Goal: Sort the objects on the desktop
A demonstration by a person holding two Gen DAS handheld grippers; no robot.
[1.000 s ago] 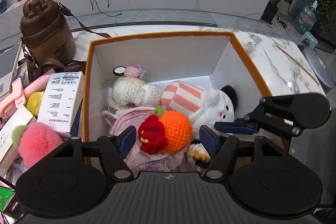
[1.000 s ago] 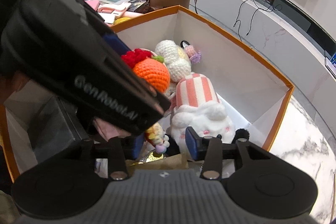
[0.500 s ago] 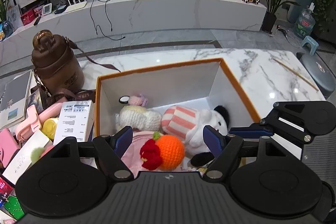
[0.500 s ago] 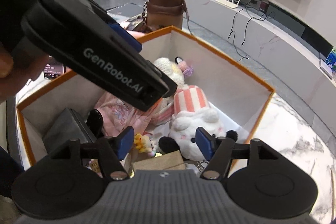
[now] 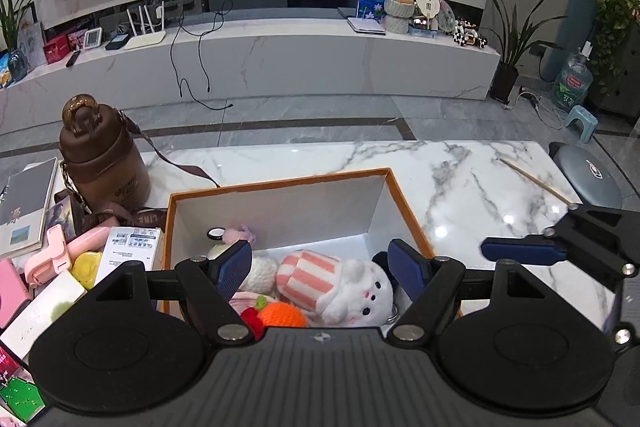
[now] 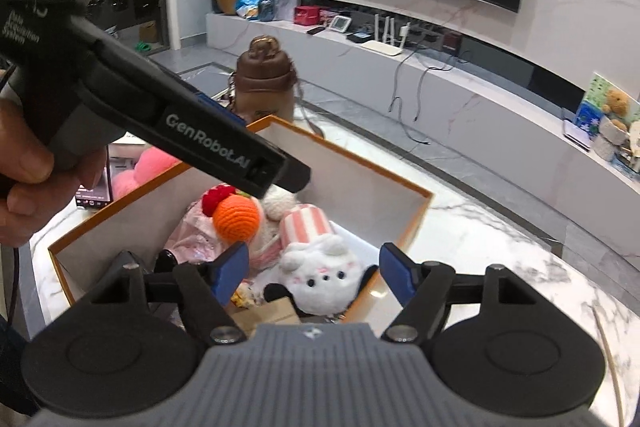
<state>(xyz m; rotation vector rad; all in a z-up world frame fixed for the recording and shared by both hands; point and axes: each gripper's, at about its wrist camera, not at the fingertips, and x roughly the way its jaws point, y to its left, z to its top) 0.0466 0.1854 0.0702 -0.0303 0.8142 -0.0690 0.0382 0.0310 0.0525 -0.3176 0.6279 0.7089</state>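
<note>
Box: the orange-rimmed box (image 5: pixel 404 203) stands on the marble table (image 5: pixel 480 179) and already holds soft toys
In the box: a white plush with a pink-striped cap (image 5: pixel 340 283), an orange crochet ball with a red tuft (image 6: pixel 234 215), a cream knitted toy (image 5: pixel 260 269) and pink cloth (image 6: pixel 192 239)
Left to sort: to the left of the box a brown bottle (image 5: pixel 104 159), a white carton (image 5: pixel 130 253), a pink clip (image 5: pixel 60 255), a yellow item (image 5: pixel 86 265), a notebook (image 5: pixel 28 207); by my reading the job is partly done
Left gripper (image 5: pixel 320 271): jaws wide apart above the box, nothing between the pads
Right gripper (image 6: pixel 314 273): jaws opening over the near end of the box, nothing pinched between them; the toys lie below
Hidden: the near part of the box floor is covered by both gripper bodies
Hard to tell: a brown paper-like piece (image 6: pixel 272 313) and a dark object (image 6: pixel 166 259) at the near edge cannot be identified; the left pile is cut off by the frame
</note>
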